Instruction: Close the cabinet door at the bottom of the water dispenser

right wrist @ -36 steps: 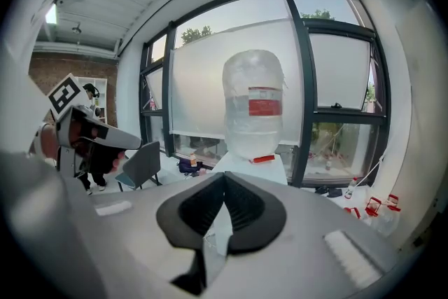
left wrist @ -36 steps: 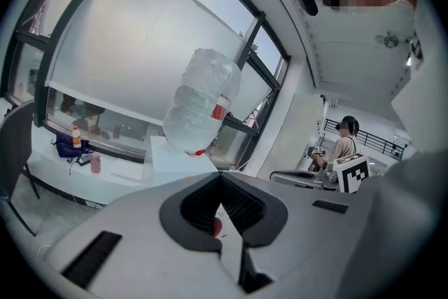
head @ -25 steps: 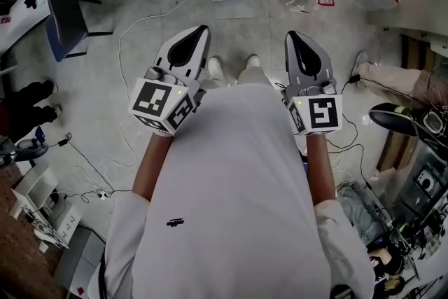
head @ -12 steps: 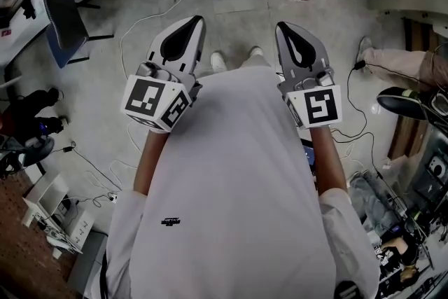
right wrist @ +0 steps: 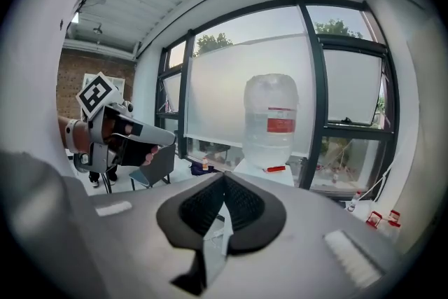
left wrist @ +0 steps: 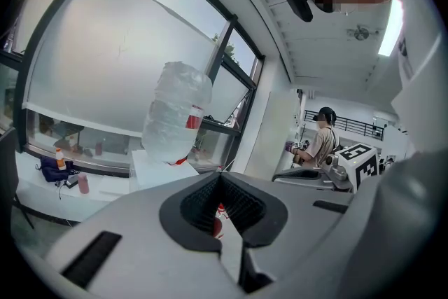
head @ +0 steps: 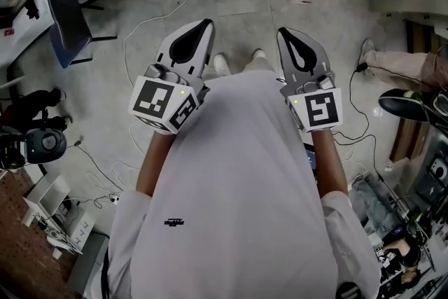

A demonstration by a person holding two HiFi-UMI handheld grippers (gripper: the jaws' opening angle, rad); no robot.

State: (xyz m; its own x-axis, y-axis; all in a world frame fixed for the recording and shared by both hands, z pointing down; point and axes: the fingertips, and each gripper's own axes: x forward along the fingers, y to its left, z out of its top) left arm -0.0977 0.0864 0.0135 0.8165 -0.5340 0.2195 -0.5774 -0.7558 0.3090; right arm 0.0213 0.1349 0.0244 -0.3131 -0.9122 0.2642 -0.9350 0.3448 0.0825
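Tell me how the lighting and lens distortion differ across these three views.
Head view: flat, even light, sharp, mild curving at the edges. Left gripper view: heavy fisheye, dark corners, water bottle backlit by bright window. Right gripper view: same fisheye, window frames bowed.

White T-shirt (head: 238,199); grey left tool (head: 204,26) and right tool (head: 282,32) bear black-and-white marker cubes (head: 164,105).

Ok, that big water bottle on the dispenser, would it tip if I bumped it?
Probably not easily: the water bottle stands inverted, neck down in the white dispenser, so it should resist tipping. It looks large and may be heavy, though its fill level is unclear. Its clear plastic wall likely flexes.
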